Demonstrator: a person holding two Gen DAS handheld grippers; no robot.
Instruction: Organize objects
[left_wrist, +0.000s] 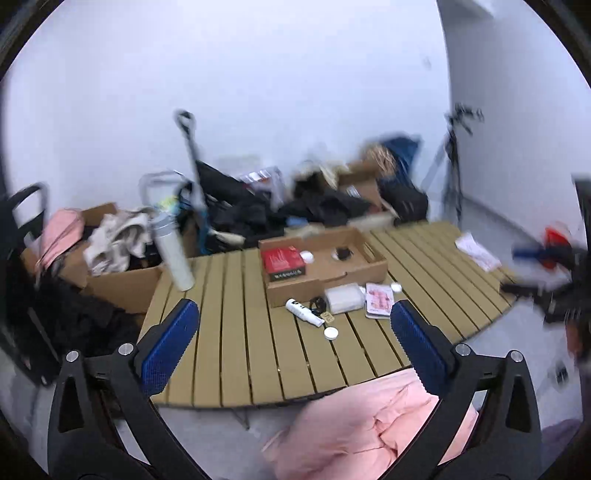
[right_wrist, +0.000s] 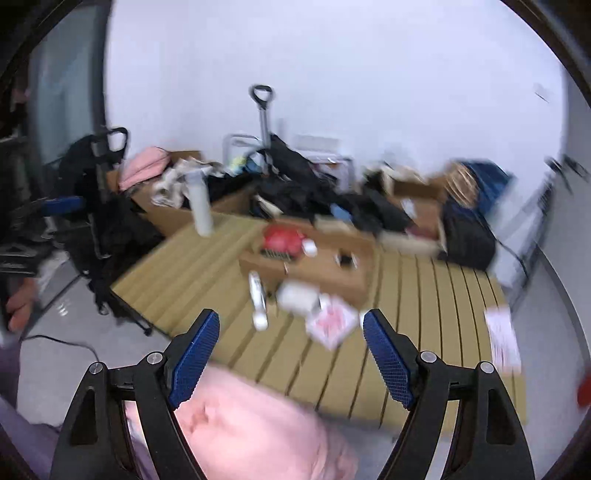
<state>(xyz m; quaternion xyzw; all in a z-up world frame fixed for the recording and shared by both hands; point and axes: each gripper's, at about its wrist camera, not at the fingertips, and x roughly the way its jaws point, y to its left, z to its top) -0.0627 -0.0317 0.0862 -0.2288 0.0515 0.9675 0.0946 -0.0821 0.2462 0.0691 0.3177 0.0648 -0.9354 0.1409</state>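
Both grippers: I read jaws spread wide, nothing between the pads
Left gripper (left_wrist: 295, 325): above near table edge, pointing down at slatted table (left_wrist: 229, 332)
Right gripper (right_wrist: 291, 332): same, view blurred
Cardboard tray (left_wrist: 325, 266): ahead of left gripper, holds red box (left_wrist: 282, 260)
Loose items: white tube (left_wrist: 304, 312), round lid (left_wrist: 331, 333), pink booklet (left_wrist: 378, 301) just beyond left fingertips
Pink cloth (left_wrist: 369, 424): below both grippers
White bottle (left_wrist: 173, 254): ahead-left of the left gripper
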